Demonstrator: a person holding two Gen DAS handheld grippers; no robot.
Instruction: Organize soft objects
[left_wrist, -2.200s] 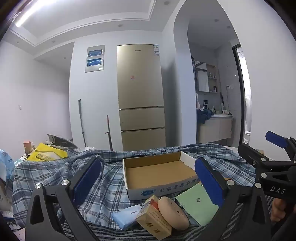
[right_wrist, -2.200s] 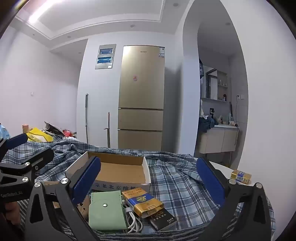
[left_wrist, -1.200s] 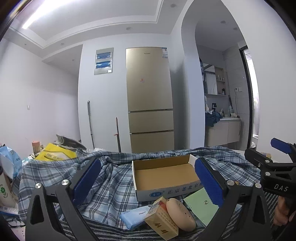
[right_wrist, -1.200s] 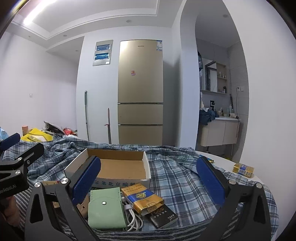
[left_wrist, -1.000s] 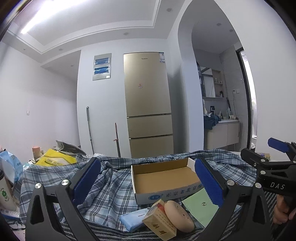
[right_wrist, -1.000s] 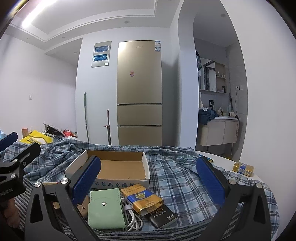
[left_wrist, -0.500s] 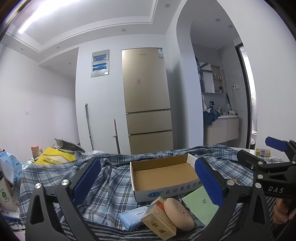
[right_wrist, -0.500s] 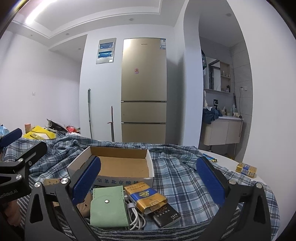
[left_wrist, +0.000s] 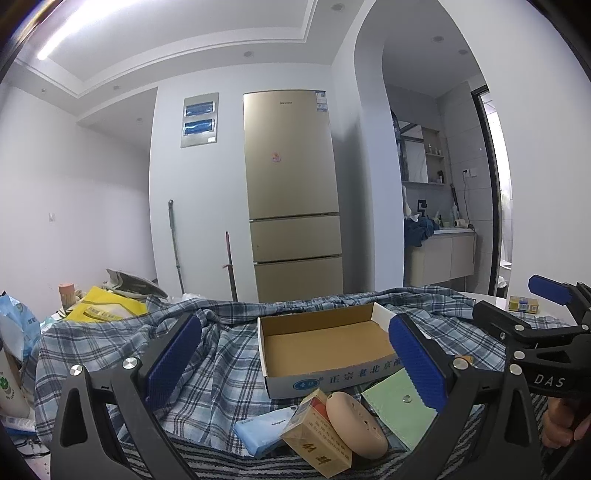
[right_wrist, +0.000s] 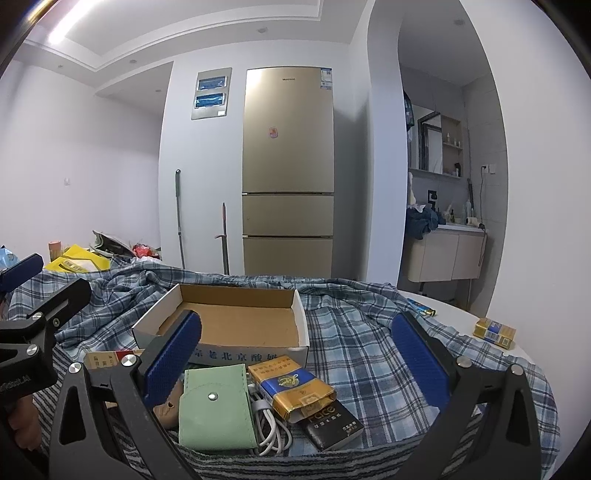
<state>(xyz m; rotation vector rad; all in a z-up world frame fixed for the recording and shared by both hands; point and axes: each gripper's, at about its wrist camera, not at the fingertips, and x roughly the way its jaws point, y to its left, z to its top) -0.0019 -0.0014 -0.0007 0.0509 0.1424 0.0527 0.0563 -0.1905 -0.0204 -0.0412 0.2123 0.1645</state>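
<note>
Down front, my left gripper (left_wrist: 295, 354) and right gripper (right_wrist: 295, 350) both gape empty; that green pouch (right_wrist: 216, 410) overlaps the cable (right_wrist: 271, 430), so I'd probably snag it.

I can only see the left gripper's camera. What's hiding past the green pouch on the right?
Observer: A white cable lies beside the green pouch, touching it.
Operator: Anything else there?
Observer: A blue and gold pack rests on a black pack.
Operator: Is the right gripper holding something?
Observer: No, the right gripper is open, with nothing between its pads.
</note>
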